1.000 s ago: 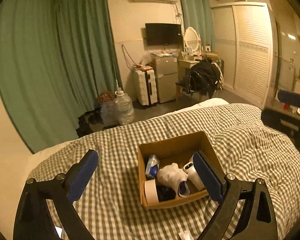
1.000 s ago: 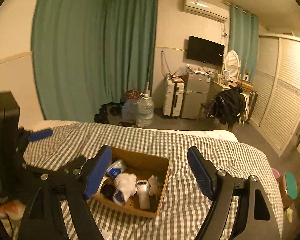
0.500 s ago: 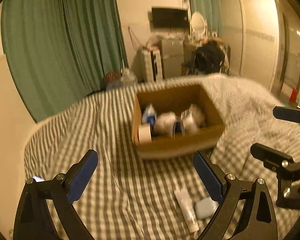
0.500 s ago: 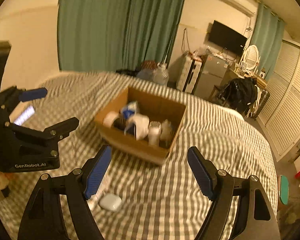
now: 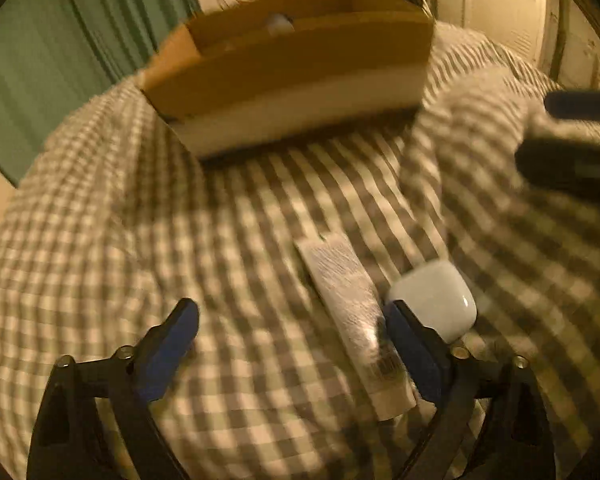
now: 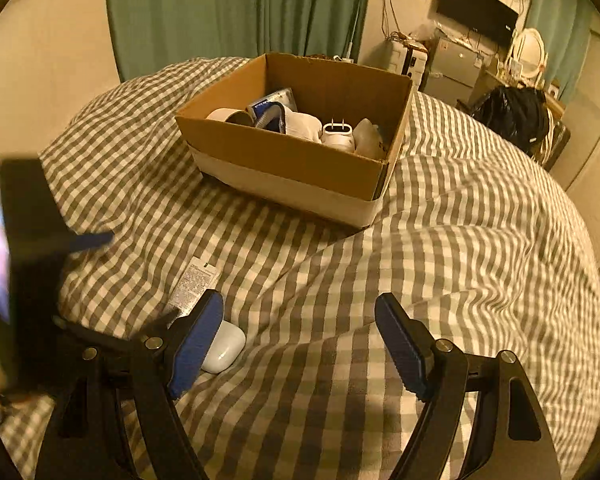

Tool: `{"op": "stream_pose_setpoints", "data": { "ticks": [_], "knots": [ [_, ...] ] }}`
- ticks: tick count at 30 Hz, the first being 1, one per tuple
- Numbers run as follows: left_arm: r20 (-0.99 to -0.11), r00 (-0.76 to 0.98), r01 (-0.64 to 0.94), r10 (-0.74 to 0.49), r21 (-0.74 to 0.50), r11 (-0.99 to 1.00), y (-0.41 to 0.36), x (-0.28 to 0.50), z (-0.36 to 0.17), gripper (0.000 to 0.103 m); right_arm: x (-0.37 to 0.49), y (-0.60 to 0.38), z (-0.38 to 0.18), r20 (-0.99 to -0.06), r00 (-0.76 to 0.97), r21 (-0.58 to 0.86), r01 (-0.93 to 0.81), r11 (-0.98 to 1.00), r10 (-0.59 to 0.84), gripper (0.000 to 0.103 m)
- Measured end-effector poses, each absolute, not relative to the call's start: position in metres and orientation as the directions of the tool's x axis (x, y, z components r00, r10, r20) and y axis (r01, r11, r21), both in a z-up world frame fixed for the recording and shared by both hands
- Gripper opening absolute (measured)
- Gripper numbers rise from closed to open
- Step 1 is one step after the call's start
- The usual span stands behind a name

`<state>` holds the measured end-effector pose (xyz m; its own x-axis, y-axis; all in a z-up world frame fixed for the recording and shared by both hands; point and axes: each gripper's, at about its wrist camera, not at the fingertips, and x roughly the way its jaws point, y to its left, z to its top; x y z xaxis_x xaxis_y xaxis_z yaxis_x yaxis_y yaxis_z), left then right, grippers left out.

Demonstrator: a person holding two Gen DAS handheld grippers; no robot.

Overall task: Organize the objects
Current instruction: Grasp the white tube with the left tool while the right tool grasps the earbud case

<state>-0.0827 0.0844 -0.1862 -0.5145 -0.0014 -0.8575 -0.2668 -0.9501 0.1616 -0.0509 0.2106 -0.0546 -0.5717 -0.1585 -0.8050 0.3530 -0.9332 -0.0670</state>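
Over the checked bed [image 6: 440,240] we tilt both down: left hand-held gripper [image 5: 292,330], jaws just narrowing yet wide, straddles the tube [image 5: 352,312]; right hand-held gripper [image 6: 300,322] gapes empty

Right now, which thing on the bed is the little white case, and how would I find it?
Start at the cardboard box on the checked blanket, then come toward the grippers. The earbud case lies beside a flat tube; the case is small, smooth and rounded.
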Motion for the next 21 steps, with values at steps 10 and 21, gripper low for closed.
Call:
{"op": "stream_pose_setpoints", "data": {
  "ticks": [10,21],
  "knots": [
    [-0.9,-0.404,-0.349,0.163,-0.013,-0.937,0.081,-0.079,-0.203,0.025,-0.053,0.201,-0.059,-0.82,-0.561,-0.11,0.354,-0.929,-0.116,0.078],
    [-0.837,-0.508,-0.282,0.206,-0.064,-0.957,0.024,-0.073,-0.16,0.02,-0.054,0.167,-0.075,-0.864,-0.503,-0.198,0.39,-0.899,-0.028,0.078]
  ]
}}
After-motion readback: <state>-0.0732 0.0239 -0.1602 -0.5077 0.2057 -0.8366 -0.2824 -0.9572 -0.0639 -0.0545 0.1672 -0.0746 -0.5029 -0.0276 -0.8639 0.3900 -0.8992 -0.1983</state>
